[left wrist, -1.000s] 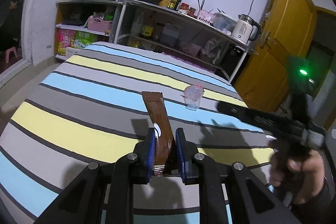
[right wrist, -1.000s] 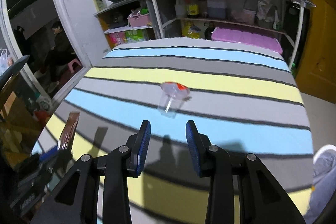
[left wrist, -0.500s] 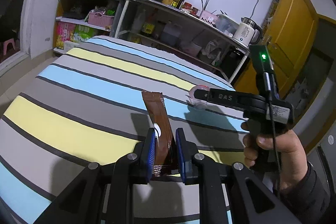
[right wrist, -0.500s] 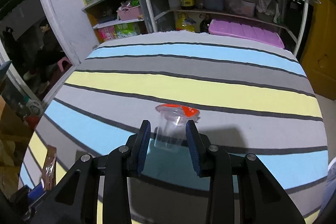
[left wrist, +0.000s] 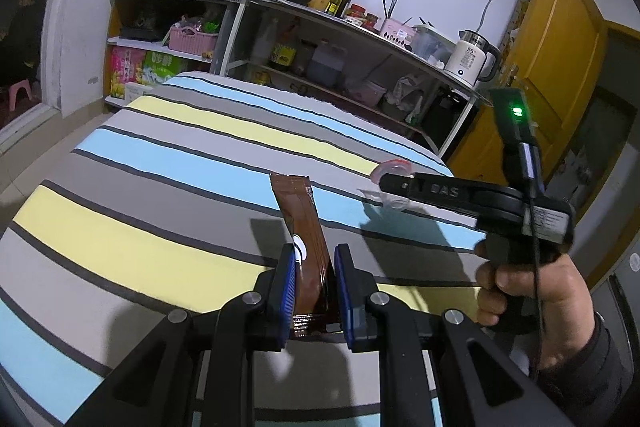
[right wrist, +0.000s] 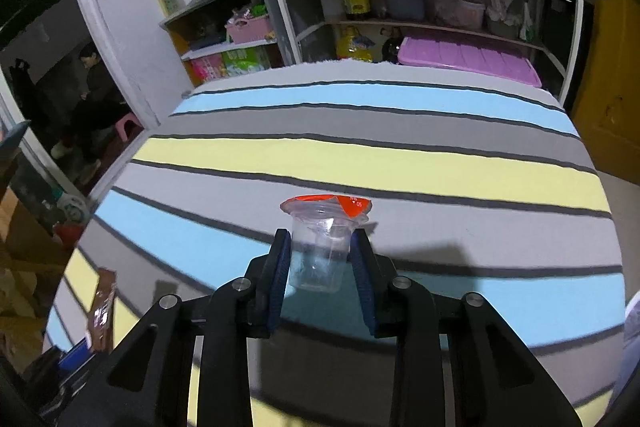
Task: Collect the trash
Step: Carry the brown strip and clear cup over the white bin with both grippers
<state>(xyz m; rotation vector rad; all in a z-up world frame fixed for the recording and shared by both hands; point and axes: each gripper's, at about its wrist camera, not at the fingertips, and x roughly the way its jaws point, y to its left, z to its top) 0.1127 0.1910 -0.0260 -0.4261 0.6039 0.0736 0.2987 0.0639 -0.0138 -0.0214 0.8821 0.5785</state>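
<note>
My left gripper (left wrist: 315, 269) is shut on a long brown wrapper (left wrist: 303, 223) and holds it just above the striped tablecloth (left wrist: 168, 195). The wrapper also shows at the far left in the right wrist view (right wrist: 102, 307). A clear plastic cup (right wrist: 318, 247) with a peeled red foil lid stands on the cloth. My right gripper (right wrist: 320, 259) is open with a blue pad on each side of the cup; I cannot tell if the pads touch it. In the left wrist view the right gripper (left wrist: 394, 183) partly hides the cup (left wrist: 390, 173).
Metal shelves (right wrist: 420, 23) with pots, bottles, a kettle (left wrist: 472, 63) and a pink bin (right wrist: 468, 61) stand past the table's far edge. A yellow door (left wrist: 560, 67) is at the right. A person sits in the dark doorway at the left (right wrist: 96, 83).
My right gripper has moved forward until the cup stands between its open fingers. My left gripper keeps its hold on the wrapper and has barely moved.
</note>
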